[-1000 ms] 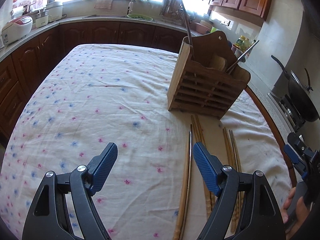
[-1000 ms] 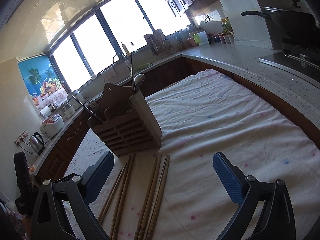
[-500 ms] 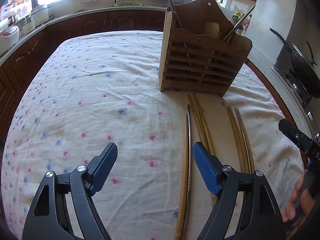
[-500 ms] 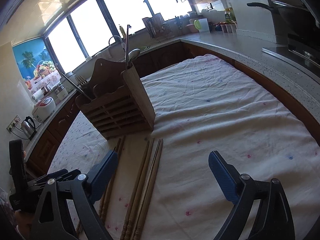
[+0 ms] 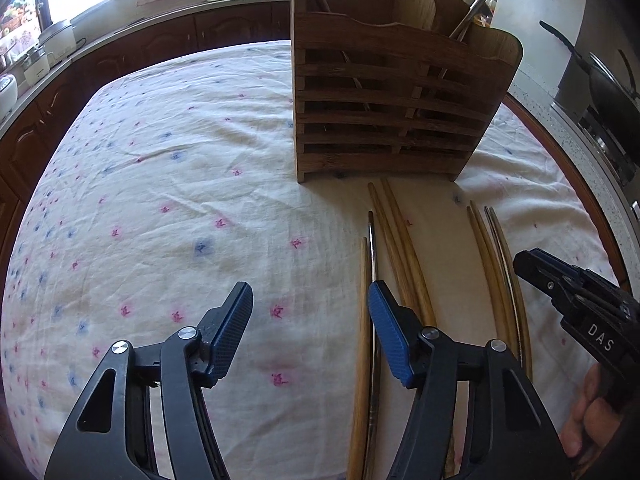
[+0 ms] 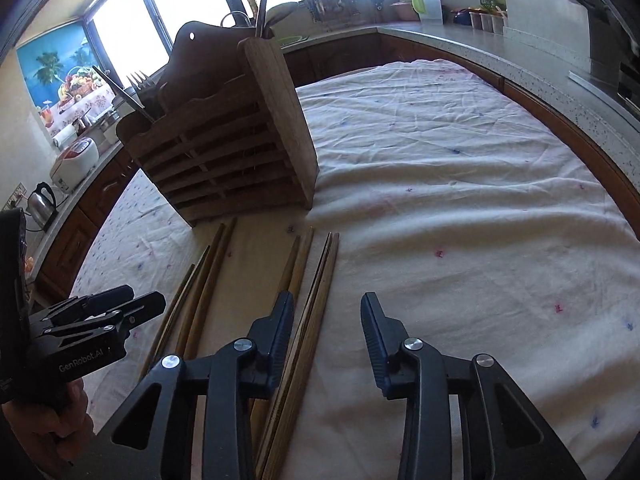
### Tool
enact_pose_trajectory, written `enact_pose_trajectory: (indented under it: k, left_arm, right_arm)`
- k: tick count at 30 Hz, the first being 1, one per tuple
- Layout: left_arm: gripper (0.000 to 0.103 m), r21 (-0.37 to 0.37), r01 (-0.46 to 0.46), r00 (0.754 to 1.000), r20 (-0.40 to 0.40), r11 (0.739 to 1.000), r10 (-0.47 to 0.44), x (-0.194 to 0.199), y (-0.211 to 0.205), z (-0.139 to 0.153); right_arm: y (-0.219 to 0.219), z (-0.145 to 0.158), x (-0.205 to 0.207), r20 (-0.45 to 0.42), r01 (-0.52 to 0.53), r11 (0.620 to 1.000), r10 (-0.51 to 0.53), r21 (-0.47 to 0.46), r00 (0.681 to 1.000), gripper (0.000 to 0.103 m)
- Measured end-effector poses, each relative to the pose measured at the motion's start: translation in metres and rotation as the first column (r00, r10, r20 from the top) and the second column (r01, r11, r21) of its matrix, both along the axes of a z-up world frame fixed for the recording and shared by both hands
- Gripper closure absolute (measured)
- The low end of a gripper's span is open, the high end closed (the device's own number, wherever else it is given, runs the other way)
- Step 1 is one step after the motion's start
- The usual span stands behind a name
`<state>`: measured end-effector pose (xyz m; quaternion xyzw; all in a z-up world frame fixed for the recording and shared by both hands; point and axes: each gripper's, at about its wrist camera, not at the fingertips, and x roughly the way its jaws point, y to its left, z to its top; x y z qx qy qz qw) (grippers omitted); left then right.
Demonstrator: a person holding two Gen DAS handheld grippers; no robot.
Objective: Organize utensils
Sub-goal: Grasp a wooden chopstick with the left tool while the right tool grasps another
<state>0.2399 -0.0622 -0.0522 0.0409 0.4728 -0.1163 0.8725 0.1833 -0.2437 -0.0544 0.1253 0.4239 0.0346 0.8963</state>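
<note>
A slatted wooden utensil holder (image 5: 392,112) stands on the flowered tablecloth (image 5: 172,200), with a spoon and metal handles sticking out; it also shows in the right wrist view (image 6: 232,152). Several wooden chopsticks (image 5: 404,256) lie in pairs in front of it, pointing at it, also seen in the right wrist view (image 6: 316,304). My left gripper (image 5: 310,320) is open and empty, low over the cloth, its right finger over the leftmost chopsticks. My right gripper (image 6: 326,332) is open and empty, its left finger above the rightmost pair (image 6: 296,272).
Kitchen counters ring the table, with a rice cooker (image 6: 76,160) and kettle (image 6: 40,200) at left. A wok (image 5: 608,80) sits on the stove at right. The table's wooden rim (image 6: 592,152) shows beyond the cloth.
Both grippers have moved forward and down toward the chopsticks and holder. The right gripper's jaws have narrowed and shifted left over the rightmost chopsticks.
</note>
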Motion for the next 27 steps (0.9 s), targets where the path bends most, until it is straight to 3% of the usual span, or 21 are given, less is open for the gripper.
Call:
enact_pose_trajectory:
  k: [12, 15, 20, 24, 26, 27]
  left_arm:
    - [0.046, -0.016, 0.039, 0.999, 0.007, 0.999, -0.039, 0.013, -0.001, -0.004]
    - [0.052, -0.018, 0.049, 0.999, 0.013, 0.999, -0.048, 0.013, 0.002, -0.005]
    - [0.056, 0.057, 0.077, 0.996, 0.033, 0.995, -0.079, 0.011, 0.000, 0.000]
    - [0.057, 0.015, 0.057, 0.998, 0.006, 0.998, -0.057, 0.018, 0.004, 0.006]
    - [0.059, -0.021, 0.048, 0.999, -0.012, 0.999, -0.048, 0.021, 0.011, 0.009]
    - [0.059, -0.027, 0.044, 0.999, -0.018, 0.999, -0.045, 0.022, 0.013, 0.011]
  right_arm:
    - [0.005, -0.005, 0.020, -0.018, -0.016, 0.999, 0.015, -0.048, 1.000, 0.080]
    - [0.005, -0.005, 0.027, -0.020, -0.025, 0.999, 0.024, -0.048, 1.000, 0.081]
    - [0.001, -0.006, 0.027, -0.022, -0.033, 0.999, 0.032, -0.037, 0.999, 0.085]
    - [0.002, -0.005, 0.029, -0.027, -0.026, 0.999, 0.024, -0.040, 0.999, 0.088]
    - [-0.005, -0.006, 0.028, -0.024, -0.025, 0.999, 0.026, 0.037, 0.999, 0.086]
    - [-0.007, -0.006, 0.027, -0.030, -0.015, 0.999, 0.016, 0.033, 0.999, 0.089]
